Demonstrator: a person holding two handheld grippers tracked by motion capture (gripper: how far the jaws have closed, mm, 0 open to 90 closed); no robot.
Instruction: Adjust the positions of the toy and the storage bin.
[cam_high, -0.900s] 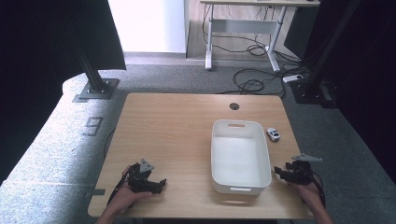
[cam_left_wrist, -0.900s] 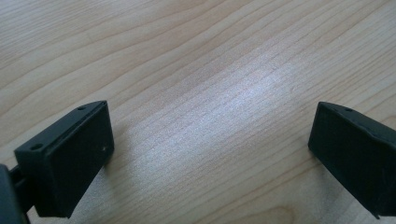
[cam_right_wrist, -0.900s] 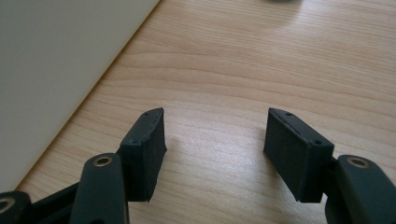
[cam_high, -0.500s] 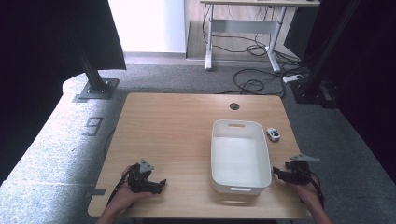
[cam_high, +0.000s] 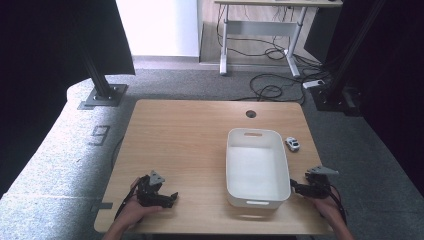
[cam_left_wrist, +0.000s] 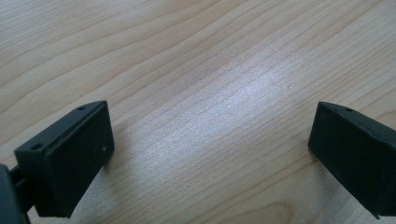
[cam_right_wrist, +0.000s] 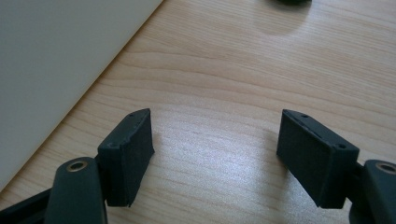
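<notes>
A white plastic bin (cam_high: 256, 167) stands empty on the right half of the wooden table (cam_high: 190, 135). A small white toy car (cam_high: 293, 144) sits just right of the bin's far end. My left gripper (cam_high: 170, 199) rests at the table's front left, held by a hand; its jaws stand wide apart (cam_left_wrist: 210, 149) over bare wood. My right gripper (cam_high: 295, 188) lies at the front right, close beside the bin's near right corner, open with nothing between its jaws (cam_right_wrist: 215, 149). The bin's white wall (cam_right_wrist: 56, 70) fills the left of the right gripper view.
A round cable hole (cam_high: 251, 114) is in the table near its far edge. Beyond the table are grey carpet, cables (cam_high: 270, 90) and a desk frame (cam_high: 260, 45). Black stands (cam_high: 102, 92) flank the table at the back.
</notes>
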